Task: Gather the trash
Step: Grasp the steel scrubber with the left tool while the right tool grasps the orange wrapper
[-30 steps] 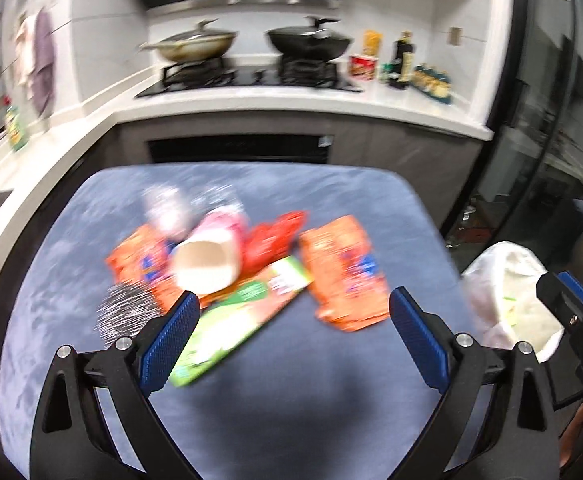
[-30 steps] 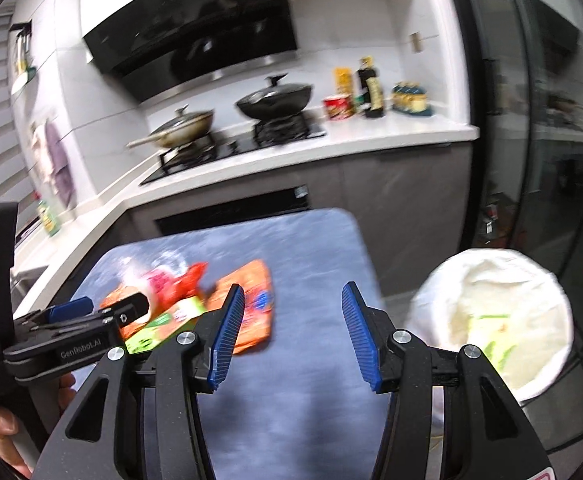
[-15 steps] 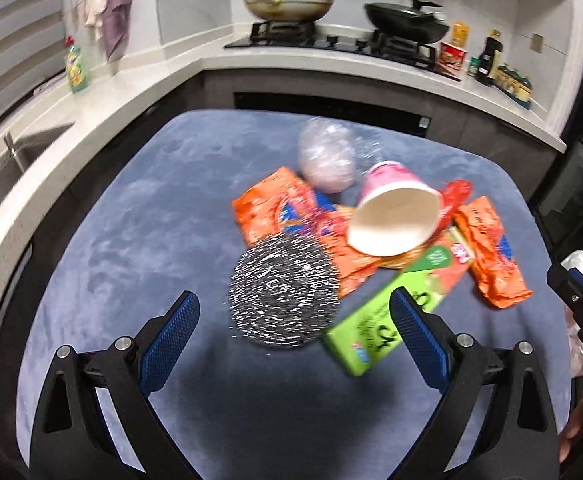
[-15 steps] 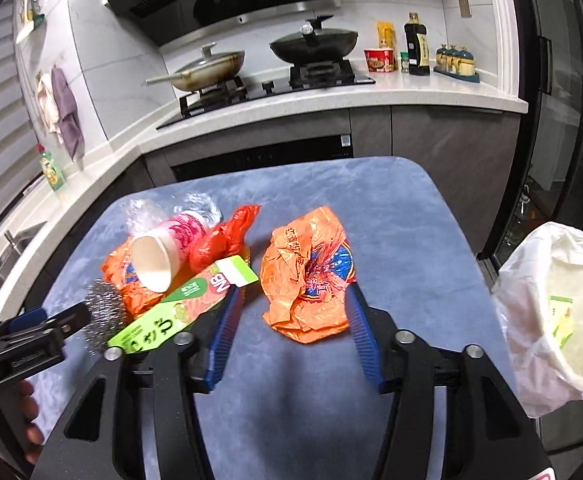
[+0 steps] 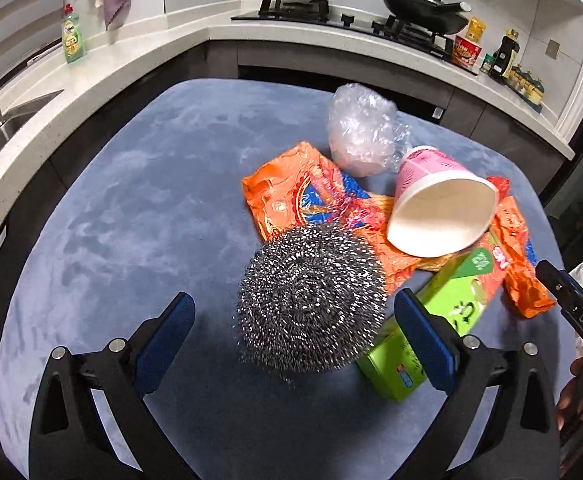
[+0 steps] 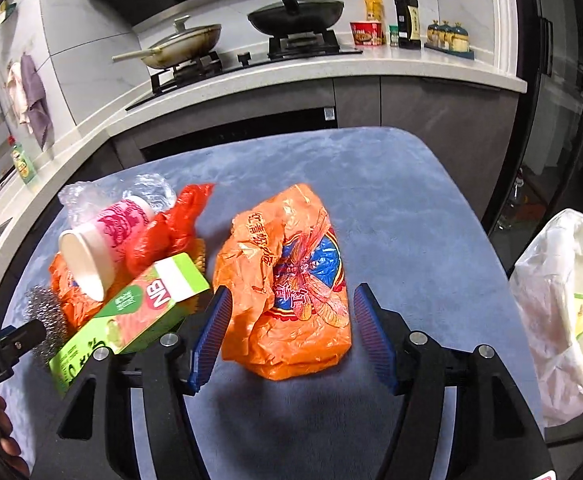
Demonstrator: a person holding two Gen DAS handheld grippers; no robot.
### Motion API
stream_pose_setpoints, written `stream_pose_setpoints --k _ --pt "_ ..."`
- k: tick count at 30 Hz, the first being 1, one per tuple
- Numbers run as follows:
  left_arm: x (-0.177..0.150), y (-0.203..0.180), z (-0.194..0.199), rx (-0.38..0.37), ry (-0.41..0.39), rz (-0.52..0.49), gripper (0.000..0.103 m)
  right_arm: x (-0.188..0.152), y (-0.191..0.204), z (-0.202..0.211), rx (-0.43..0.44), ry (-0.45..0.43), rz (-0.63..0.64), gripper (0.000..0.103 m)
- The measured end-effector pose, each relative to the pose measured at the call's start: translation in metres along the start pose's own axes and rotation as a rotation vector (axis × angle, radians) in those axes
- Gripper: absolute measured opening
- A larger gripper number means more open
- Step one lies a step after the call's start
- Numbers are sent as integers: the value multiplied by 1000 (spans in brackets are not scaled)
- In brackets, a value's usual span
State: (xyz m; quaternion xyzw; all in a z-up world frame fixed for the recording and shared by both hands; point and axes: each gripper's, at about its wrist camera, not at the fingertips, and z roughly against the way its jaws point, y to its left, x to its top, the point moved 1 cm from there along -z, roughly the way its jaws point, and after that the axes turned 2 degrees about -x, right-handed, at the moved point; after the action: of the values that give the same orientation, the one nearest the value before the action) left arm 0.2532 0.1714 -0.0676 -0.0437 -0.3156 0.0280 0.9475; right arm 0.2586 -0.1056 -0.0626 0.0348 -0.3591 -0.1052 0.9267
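A steel wool scrubber (image 5: 311, 300) lies on the blue-grey table (image 5: 131, 200), between the open jaws of my left gripper (image 5: 295, 340). Behind it lie an orange wrapper (image 5: 291, 196), a pink paper cup (image 5: 439, 212) on its side, a clear plastic wad (image 5: 361, 128) and a green box (image 5: 443, 316). My right gripper (image 6: 291, 332) is open, its jaws on either side of a crumpled orange bag (image 6: 291, 280). The cup (image 6: 99, 244), green box (image 6: 139, 316), a red bag (image 6: 167, 228) and scrubber (image 6: 45, 320) also show in the right wrist view.
A white-lined trash bin (image 6: 571, 312) stands off the table's right edge. A kitchen counter (image 6: 331, 68) with a stove, pans and bottles runs behind the table. A sink (image 5: 7, 120) is at the left.
Both grippers have moved down and forward. The scrubber now sits between the left jaws, and the orange bag between the right jaws. No trash has moved.
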Motion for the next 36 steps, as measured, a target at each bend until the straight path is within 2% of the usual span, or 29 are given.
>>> stream_pose_setpoints --k 9,11,13,14,16,17,21,27,36 --pt "5 6 -19 -35 14 38 96 -6 7 -21 33 44 4 60" --pt "6 8 -24 -51 24 52 96 -6 7 -25 42 50 0 53" --pt "7 11 -28 -70 29 69 94 -8 7 -28 45 57 -4 40" --pt "6 12 -30 -81 29 76 93 -9 6 -29 46 58 -4 36" --pt "7 12 -32 -111 37 78 79 -10 5 -29 65 60 -10 20" --pt "6 11 -32 -128 42 76 77 -10 6 -29 74 64 -9 18" --pt "3 5 -22 -103 8 45 75 -11 11 -24 61 46 22 16" --pt "1 8 6 -98 -36 64 75 -10 9 3 74 -12 13 16" --pt "-2 5 62 -149 -91 67 75 -1 -12 70 104 -126 -39 15"
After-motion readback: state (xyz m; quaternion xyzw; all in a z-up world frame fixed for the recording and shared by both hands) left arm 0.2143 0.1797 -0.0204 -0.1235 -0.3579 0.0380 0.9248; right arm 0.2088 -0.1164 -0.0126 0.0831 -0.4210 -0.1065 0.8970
